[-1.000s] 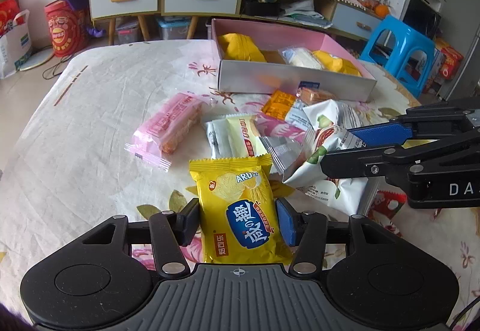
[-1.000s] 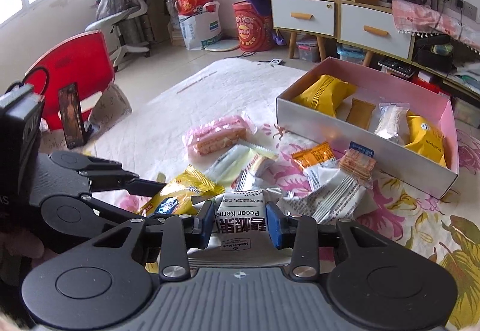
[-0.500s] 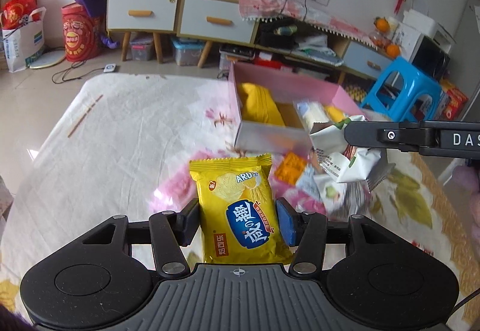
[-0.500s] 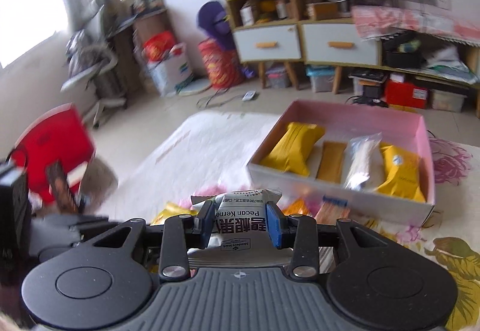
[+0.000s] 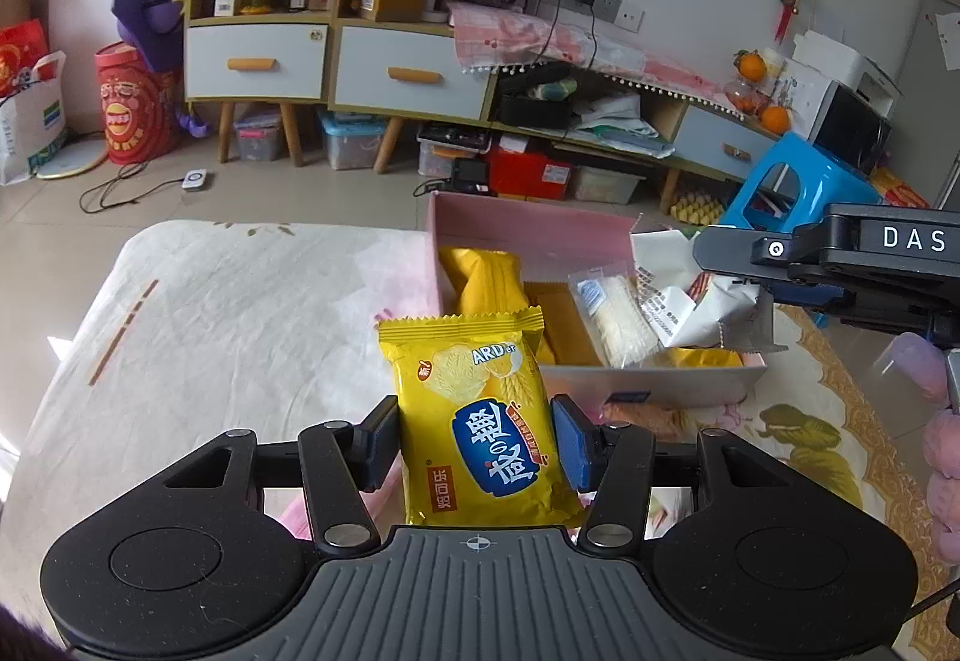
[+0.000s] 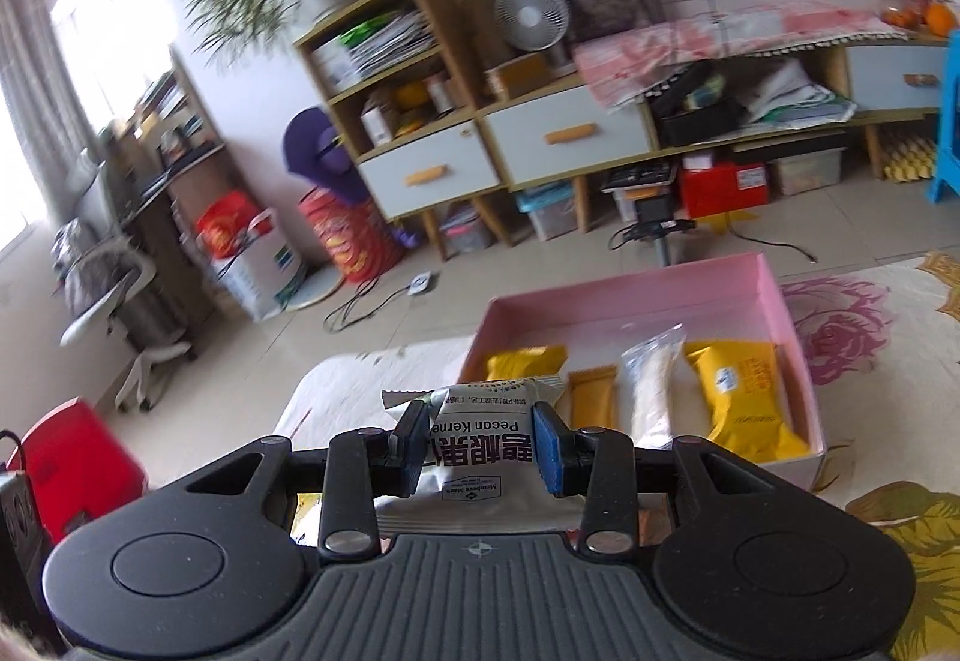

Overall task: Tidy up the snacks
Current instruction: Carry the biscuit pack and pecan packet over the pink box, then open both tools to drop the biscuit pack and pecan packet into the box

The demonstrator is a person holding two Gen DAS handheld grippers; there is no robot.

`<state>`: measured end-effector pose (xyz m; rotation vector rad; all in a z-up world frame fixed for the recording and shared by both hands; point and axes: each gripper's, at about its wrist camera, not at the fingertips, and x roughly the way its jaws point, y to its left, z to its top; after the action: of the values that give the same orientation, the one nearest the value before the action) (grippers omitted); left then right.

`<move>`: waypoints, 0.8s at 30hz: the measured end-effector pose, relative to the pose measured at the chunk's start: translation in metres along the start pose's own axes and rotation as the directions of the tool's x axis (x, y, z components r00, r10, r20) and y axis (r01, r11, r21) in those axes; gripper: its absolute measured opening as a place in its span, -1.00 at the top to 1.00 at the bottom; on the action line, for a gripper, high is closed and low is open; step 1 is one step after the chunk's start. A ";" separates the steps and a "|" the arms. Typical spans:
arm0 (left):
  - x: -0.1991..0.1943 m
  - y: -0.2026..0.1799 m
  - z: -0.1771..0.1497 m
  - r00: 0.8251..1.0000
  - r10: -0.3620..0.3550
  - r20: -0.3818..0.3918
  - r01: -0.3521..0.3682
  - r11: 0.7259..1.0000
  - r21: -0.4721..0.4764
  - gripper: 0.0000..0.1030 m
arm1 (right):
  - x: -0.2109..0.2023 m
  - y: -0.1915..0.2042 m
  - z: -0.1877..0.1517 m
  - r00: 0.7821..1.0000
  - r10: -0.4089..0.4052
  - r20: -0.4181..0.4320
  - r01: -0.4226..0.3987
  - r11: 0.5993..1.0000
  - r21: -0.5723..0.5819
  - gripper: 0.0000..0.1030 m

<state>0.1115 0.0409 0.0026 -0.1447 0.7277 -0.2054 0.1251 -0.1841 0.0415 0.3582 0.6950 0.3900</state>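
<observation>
The left gripper point(image 5: 474, 442) has its jaws closed on the two long edges of a yellow cracker packet point(image 5: 483, 421), which stands up off the bed in front of the pink box point(image 5: 528, 229). The right gripper point(image 6: 480, 448) has its jaws drawn in narrower on a white nut packet point(image 6: 474, 442), carried above the near part of the same box. Both packets are judged light, soft-walled and puffed with air; the film looks slick, and the crackers inside are likely brittle, so a light squeeze across the sides, below the crimped top seam, appears the soundest hold. The nut packet already shows creasing at the pads. Count inside the box, from the right wrist view: four packets in a row, namely two large yellow ones point(image 6: 744, 391), one narrow orange-brown one point(image 6: 591, 397) and one clear one point(image 6: 651, 379). Two packets are held, one per gripper. Loose snacks on the bedcover point(image 5: 240, 313) cannot be counted from these views.
</observation>
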 end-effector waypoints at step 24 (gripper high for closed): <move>0.126 -0.046 0.070 0.999 -0.009 0.037 0.008 1.000 0.017 0.02 | 0.080 -0.104 0.041 0.987 -0.150 0.052 0.141 0.979 0.144 0.46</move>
<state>0.2437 -0.0291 -0.0177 -0.1357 0.6889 -0.2165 0.2323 -0.2456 -0.0189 0.4475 0.6848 0.1902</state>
